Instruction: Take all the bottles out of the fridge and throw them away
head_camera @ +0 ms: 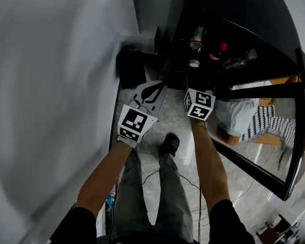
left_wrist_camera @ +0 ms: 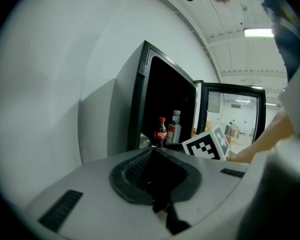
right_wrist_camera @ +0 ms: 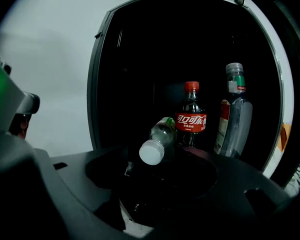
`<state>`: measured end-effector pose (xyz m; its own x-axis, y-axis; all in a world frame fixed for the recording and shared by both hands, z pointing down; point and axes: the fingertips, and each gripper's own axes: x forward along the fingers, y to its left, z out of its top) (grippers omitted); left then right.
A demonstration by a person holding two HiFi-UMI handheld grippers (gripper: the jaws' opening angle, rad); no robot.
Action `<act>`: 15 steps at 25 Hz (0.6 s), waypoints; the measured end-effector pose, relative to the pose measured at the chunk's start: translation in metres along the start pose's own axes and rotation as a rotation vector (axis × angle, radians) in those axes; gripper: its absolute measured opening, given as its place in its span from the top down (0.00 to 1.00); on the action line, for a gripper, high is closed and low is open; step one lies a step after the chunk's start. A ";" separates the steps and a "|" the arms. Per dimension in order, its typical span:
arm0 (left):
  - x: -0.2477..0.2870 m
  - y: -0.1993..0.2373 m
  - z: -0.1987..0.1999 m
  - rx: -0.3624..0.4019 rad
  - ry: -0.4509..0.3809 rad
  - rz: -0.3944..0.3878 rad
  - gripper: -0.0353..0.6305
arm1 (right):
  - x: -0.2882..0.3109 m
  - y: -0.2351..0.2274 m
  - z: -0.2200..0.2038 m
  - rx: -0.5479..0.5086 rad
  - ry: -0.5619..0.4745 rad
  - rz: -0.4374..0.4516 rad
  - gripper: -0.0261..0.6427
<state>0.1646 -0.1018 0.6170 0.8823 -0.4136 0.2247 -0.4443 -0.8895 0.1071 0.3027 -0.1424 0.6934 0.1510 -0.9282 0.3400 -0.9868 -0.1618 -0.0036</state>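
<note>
Head view.
- Fridge (head_camera: 254, 14): open, door (head_camera: 295, 111) swung out to its right.
- Inside the fridge: lying bottle (head_camera: 196, 39) with its white cap toward me, cola (head_camera: 223, 47) with a red cap, clear bottle (head_camera: 241, 60).
- My right hand-held gripper (head_camera: 192, 78): at the fridge mouth, just before the lying bottle.
- My left hand-held gripper (head_camera: 148, 91): outside the fridge, to its left, over the floor (head_camera: 178, 121).

Left gripper view.
- Left hand-held gripper (left_wrist_camera: 152, 151): clenched, jaws together on nothing.
- Past it, in the fridge (left_wrist_camera: 140, 99): cola (left_wrist_camera: 161, 132) and clear bottle (left_wrist_camera: 175, 126), both upright.
- The right gripper's cube (left_wrist_camera: 207, 145) shows in front of the fridge.

Right gripper view.
- Right hand-held gripper (right_wrist_camera: 162, 171): released, jaws spread wide and gripping nothing.
- Lying bottle (right_wrist_camera: 159, 139): at the front of the fridge (right_wrist_camera: 96, 84), cap in line with the gap.
- Behind the lying bottle: cola (right_wrist_camera: 191, 119), then the clear bottle (right_wrist_camera: 233, 119) to its right, both deeper in the fridge.
</note>
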 end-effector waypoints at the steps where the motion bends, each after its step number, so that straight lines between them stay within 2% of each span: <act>1: -0.003 0.005 0.001 0.000 -0.001 0.000 0.94 | 0.007 0.002 -0.001 0.003 0.009 -0.009 0.56; 13: -0.024 0.045 -0.015 -0.017 0.018 0.022 0.94 | 0.043 -0.005 -0.005 -0.038 0.050 -0.149 0.56; 15: -0.022 0.045 -0.015 -0.016 0.020 0.019 0.94 | 0.042 -0.006 -0.006 -0.053 0.056 -0.165 0.65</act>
<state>0.1226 -0.1293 0.6315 0.8703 -0.4264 0.2466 -0.4637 -0.8781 0.1180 0.3146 -0.1783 0.7128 0.3090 -0.8704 0.3833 -0.9509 -0.2909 0.1059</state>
